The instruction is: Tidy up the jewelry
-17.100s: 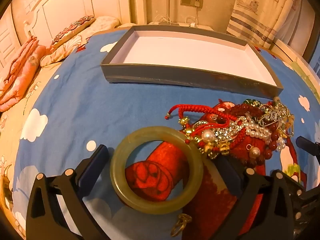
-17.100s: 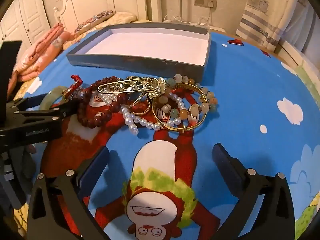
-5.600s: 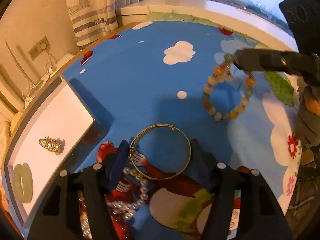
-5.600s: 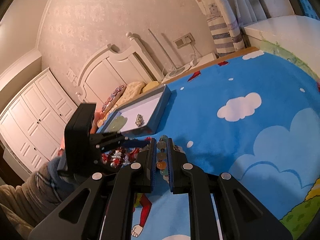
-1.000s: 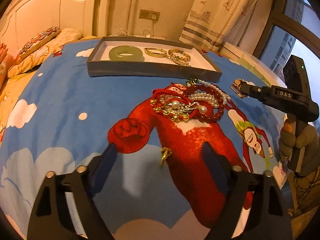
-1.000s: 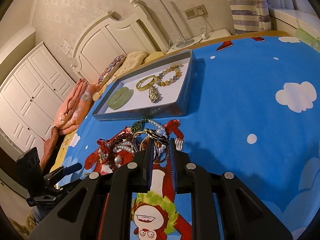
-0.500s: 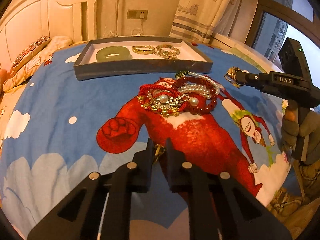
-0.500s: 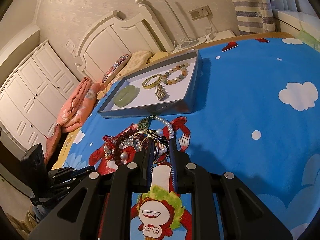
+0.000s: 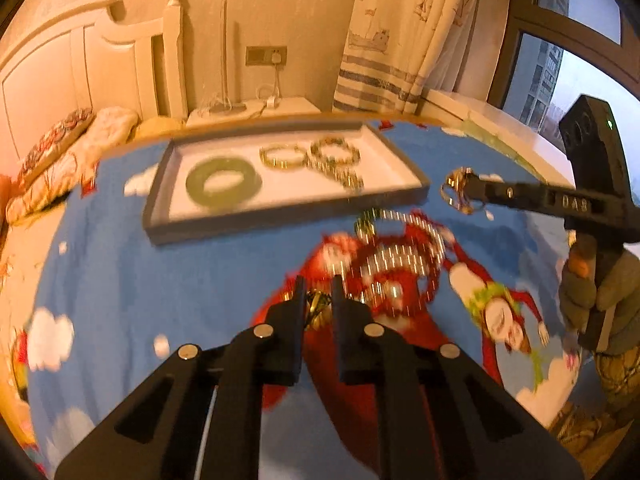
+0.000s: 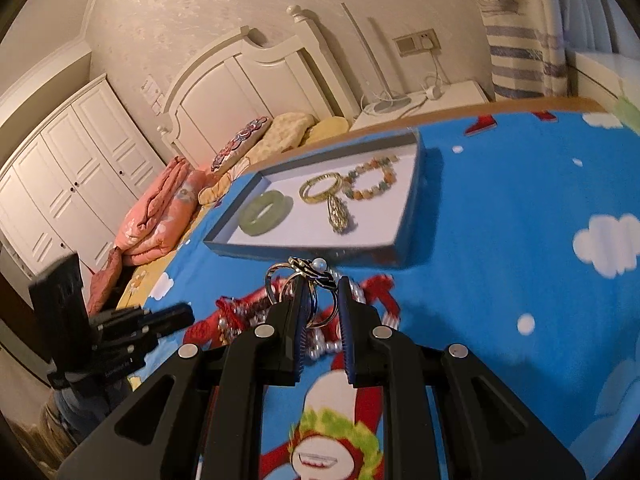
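A grey tray [image 9: 216, 228] [image 10: 404, 232] on the bed holds a jade bangle [image 9: 222, 180] [image 10: 262, 210], a gold bangle [image 9: 282, 157] [image 10: 320, 188], a bead bracelet [image 9: 335, 151] [image 10: 372, 178] and a gold pendant [image 10: 339, 212]. My left gripper [image 9: 318, 296] is shut on a small gold ring [image 9: 316, 308], lifted off the bedspread. My right gripper [image 10: 320, 292] is shut on a silver bangle with a pearl [image 10: 308, 276]; it also shows in the left wrist view [image 9: 456, 192]. A pile of red cord, pearls and beads [image 9: 392, 256] [image 10: 248, 312] lies before the tray.
The blue cartoon bedspread [image 10: 520, 220] covers the bed. Pillows [image 9: 60, 148] and a folded pink quilt [image 10: 160, 216] lie near the headboard. A nightstand with cables [image 9: 248, 110] stands behind the tray. The window sill [image 9: 500, 120] runs along the right.
My left gripper has risen with the gold ring and moved toward the tray. My right gripper has carried the silver bangle closer to the tray's front wall.
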